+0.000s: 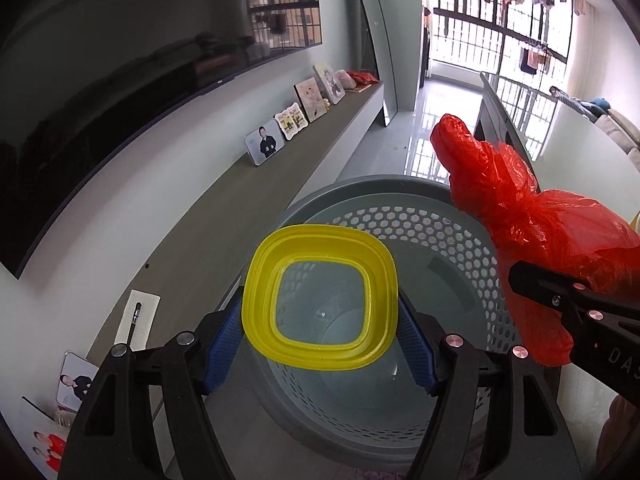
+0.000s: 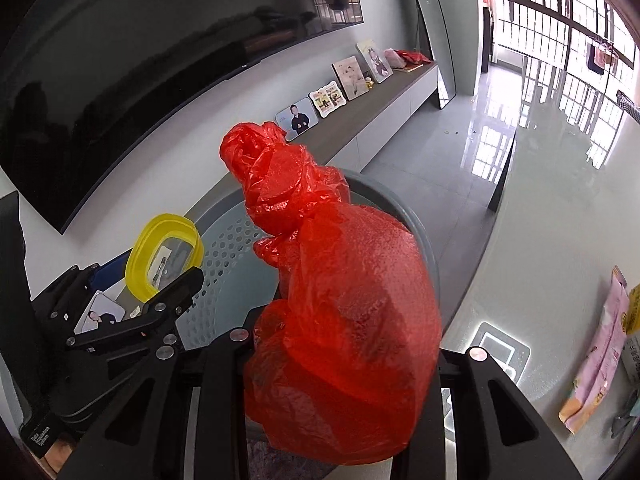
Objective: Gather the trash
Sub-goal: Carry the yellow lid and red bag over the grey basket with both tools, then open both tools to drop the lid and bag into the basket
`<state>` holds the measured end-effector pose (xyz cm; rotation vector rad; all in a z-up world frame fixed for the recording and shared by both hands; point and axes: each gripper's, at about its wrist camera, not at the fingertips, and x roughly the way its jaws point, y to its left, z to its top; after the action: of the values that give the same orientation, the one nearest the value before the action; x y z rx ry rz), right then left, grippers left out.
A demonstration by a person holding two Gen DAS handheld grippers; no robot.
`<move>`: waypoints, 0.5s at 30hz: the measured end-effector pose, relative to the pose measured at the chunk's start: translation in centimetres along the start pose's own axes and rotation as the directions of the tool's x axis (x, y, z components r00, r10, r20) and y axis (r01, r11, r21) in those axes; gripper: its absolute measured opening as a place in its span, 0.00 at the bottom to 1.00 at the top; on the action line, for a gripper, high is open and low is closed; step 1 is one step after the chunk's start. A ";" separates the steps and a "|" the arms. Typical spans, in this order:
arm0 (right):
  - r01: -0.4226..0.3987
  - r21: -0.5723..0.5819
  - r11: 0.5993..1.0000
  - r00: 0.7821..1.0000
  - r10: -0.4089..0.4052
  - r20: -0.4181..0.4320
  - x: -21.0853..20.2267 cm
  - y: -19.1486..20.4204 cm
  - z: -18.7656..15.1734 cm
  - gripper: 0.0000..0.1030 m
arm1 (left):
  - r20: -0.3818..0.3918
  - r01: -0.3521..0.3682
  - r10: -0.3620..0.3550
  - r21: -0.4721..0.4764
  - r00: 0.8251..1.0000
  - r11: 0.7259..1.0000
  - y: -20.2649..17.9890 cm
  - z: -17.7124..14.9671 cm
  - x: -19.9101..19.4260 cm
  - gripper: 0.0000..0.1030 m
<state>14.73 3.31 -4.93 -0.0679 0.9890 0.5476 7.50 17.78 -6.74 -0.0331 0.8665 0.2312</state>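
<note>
1. Trash-wise there are two pieces in play, and both are in the air over the grey perforated bin (image 1: 400, 216), neither one dropped yet. The bin looks empty as far as I can see, you can see straight down to its bottom.

2. Left gripper (image 1: 320, 340) has its blue pads (image 1: 222, 344) pressed on opposite edges of the yellow lid (image 1: 320, 300), jaws about halfway apart because the lid is that wide. It's right above the bin's mouth.

3. Right gripper (image 2: 340, 360) is clamped nearly all the way shut on the red plastic bag (image 2: 340, 300), knotted and bulging. It hangs over the bin's rim on the side away from the lid.

4. Orientation: the lid is a squarish ring with no real long axis; its open face tilts up toward the left camera. The bag's long axis runs out along the gripper's fingers, twisted knot end pointing away toward the TV wall (image 2: 140, 60).

5. My guess at what's left: let go of both, then the packets lying on the white table (image 2: 560, 200).
</note>
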 end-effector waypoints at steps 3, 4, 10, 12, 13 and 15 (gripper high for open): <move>-0.009 -0.004 1.000 1.000 0.009 -0.017 1.5 0.2 0.8 0.31 | -0.018 0.001 -0.001 -0.017 1.000 1.000 0.2 -0.1 0.7 0.67; -0.010 -0.008 1.000 1.000 0.010 -0.022 1.6 0.3 0.7 0.31 | -0.022 0.003 -0.004 -0.024 1.000 1.000 0.4 -0.2 0.8 0.68; 0.008 -0.027 1.000 1.000 -0.008 0.001 2.7 0.3 0.6 0.58 | -0.024 0.019 -0.020 -0.057 1.000 0.998 0.8 0.2 1.2 0.73; 0.007 -0.023 1.000 1.000 -0.007 0.018 2.6 0.2 0.6 0.60 | -0.025 0.017 -0.018 -0.061 1.000 0.998 0.9 0.2 1.4 0.77; 0.005 -0.019 1.000 1.000 -0.005 0.025 2.6 0.1 0.6 0.61 | -0.026 0.017 -0.018 -0.063 0.999 0.998 0.9 0.2 1.4 0.79; 0.000 -0.007 1.000 1.000 0.000 0.031 2.5 -0.3 0.4 0.61 | -0.027 0.012 -0.014 -0.068 1.000 0.998 1.0 0.1 1.3 0.83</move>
<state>16.26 4.24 -6.80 -0.0652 0.9571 0.5504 8.22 19.02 -7.62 -0.1059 0.8849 0.2482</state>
